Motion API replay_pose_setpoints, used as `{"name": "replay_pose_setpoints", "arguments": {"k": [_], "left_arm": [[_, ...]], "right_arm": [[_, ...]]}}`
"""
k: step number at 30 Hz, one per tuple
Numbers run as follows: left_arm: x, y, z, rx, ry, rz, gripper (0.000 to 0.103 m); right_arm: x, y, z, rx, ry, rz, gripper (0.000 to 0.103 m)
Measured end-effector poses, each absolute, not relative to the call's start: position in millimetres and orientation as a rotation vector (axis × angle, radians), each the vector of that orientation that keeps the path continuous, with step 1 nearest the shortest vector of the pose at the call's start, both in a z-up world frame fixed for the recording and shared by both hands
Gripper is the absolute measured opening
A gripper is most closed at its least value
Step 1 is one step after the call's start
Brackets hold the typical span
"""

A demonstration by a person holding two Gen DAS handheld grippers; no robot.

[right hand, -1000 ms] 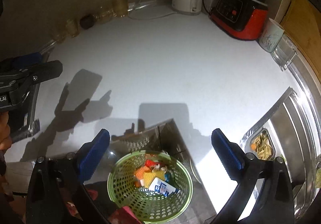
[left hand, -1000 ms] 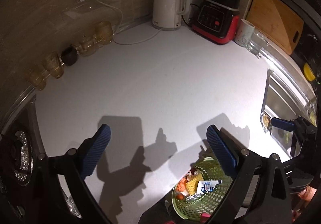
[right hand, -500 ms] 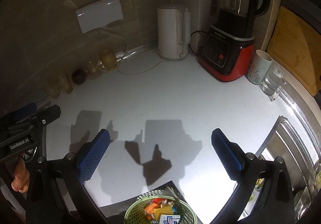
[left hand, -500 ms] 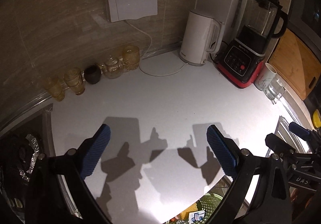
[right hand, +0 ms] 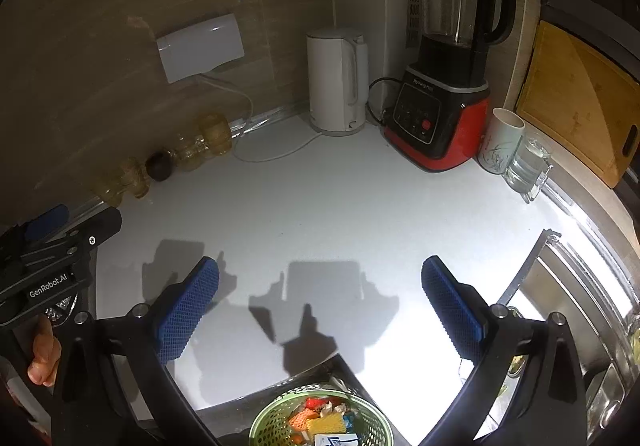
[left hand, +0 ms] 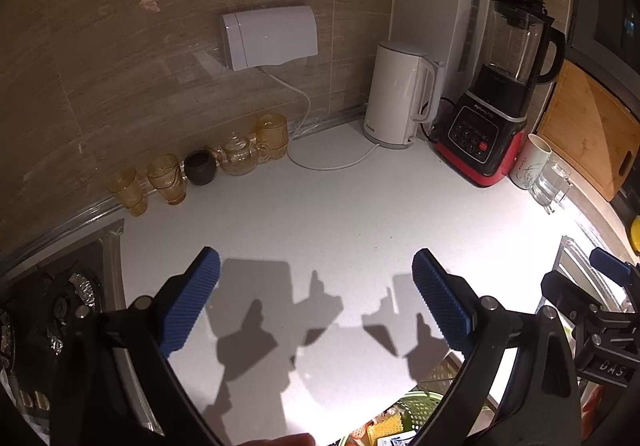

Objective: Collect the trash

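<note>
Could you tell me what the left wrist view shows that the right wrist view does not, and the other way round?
Only the left wrist view shows the stove burner at the counter's left end and the right gripper entering from the right. Only the right wrist view shows the steel sink, most of the green basket of collected trash, and the left gripper with a thumb beneath it. Both share the white counter, kettle, blender, cutting board and amber glasses; both grippers are open and hold nothing.

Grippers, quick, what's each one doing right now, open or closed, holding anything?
Left gripper: open, holding nothing.
Right gripper: open, holding nothing.
</note>
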State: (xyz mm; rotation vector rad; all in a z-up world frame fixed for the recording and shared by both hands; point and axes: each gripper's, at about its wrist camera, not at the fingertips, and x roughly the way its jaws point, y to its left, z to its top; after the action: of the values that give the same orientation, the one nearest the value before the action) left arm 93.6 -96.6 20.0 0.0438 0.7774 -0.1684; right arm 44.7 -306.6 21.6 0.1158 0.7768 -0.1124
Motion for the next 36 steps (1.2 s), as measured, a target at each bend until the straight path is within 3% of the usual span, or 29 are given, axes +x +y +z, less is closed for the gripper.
{"name": "replay_pose_setpoints", "arguments": {"k": [36], "left_arm": [[77, -94, 25, 0.071, 0.762, -0.177, 0.095]], "right_arm": [[22, -309, 35, 0.093, 0.740, -0.143, 0.101]]}}
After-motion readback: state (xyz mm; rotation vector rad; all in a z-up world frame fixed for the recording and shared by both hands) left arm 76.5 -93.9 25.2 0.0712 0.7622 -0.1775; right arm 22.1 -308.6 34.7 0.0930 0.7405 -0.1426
